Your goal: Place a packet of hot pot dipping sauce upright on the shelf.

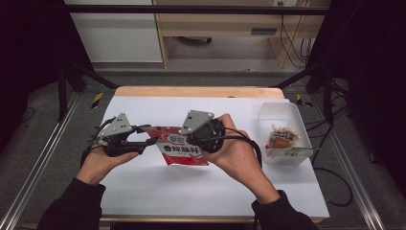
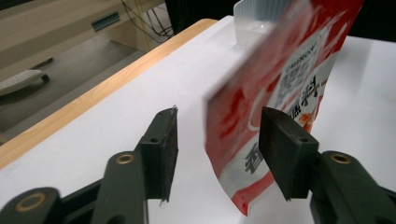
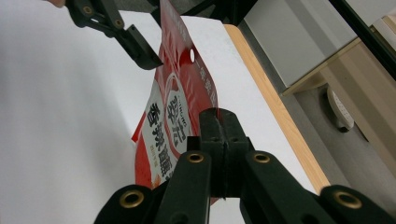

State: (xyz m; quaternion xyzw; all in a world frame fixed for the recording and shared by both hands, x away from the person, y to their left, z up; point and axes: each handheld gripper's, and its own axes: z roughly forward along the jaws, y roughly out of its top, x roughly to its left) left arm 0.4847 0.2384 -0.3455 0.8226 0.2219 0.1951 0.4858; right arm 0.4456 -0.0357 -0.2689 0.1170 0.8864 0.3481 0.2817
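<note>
A red and white snack packet [image 1: 179, 148] hangs above the white table top [image 1: 201, 191], held up near the middle. My right gripper [image 1: 191, 139] is shut on one edge of it; in the right gripper view the jaws [image 3: 219, 116] are pressed together on the packet [image 3: 180, 102]. My left gripper [image 1: 147, 135] is at the packet's opposite end. In the left gripper view its jaws [image 2: 218, 135] stand apart, with the packet's edge [image 2: 280, 70] between them close to one pad and a clear gap to the other. One left fingertip [image 3: 140, 51] shows beside the packet's top.
A clear plastic container [image 1: 282, 112] stands at the table's right edge with a wrapped snack [image 1: 281, 139] inside it. The table's far edge is bare wood [image 1: 196, 91]. Black frame bars and cabinets lie beyond the table.
</note>
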